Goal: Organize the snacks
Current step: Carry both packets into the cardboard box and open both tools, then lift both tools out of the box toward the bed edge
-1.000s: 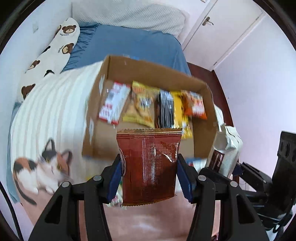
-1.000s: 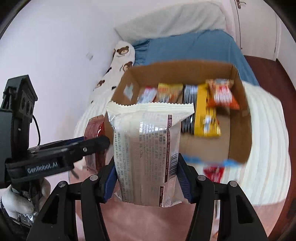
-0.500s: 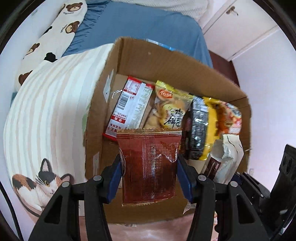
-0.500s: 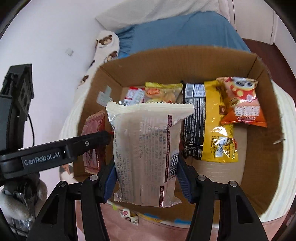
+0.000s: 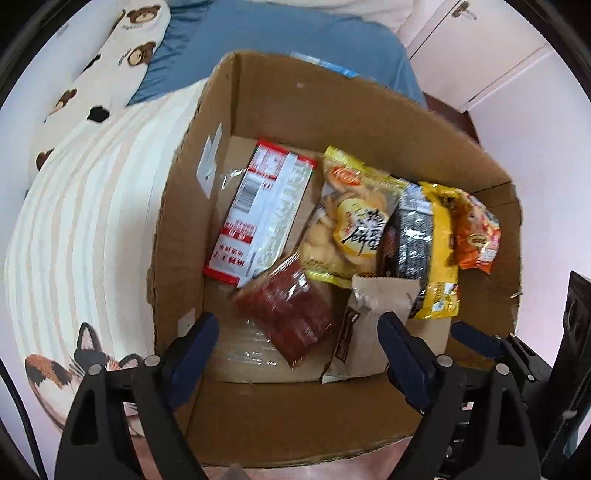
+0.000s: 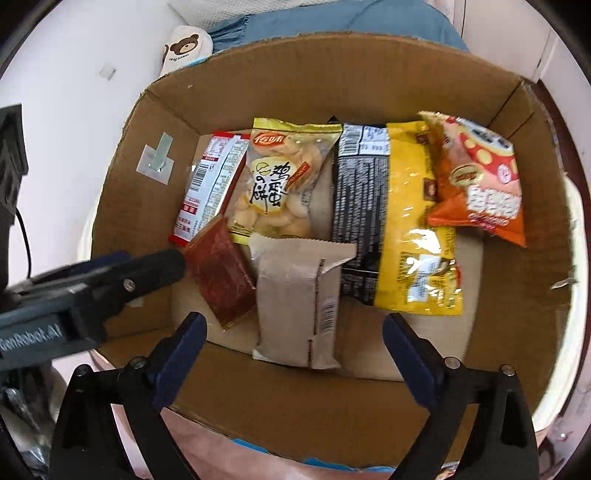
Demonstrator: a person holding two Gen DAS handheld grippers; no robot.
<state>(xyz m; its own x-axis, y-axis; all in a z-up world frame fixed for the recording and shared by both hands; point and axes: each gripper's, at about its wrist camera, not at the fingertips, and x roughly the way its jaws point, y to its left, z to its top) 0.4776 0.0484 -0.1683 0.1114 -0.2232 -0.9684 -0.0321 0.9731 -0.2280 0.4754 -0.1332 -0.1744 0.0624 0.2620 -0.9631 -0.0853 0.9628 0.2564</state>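
Note:
An open cardboard box holds several snack packs. My left gripper is open and empty over the box's near edge. The dark red packet lies loose on the box floor just beyond it. My right gripper is open and empty. The beige packet lies flat in the box between its fingers. Behind them lie a red and white pack, a yellow biscuit bag, a black and yellow bag and an orange bag.
The box sits on a cream striped blanket with a cat print on a bed. A bear-print pillow and blue sheet lie behind. The left gripper's arm crosses the right wrist view. White doors stand at the far right.
Both grippers moved forward over the box and opened. The dark red packet and the beige packet left the jaws and now lie on the box floor.

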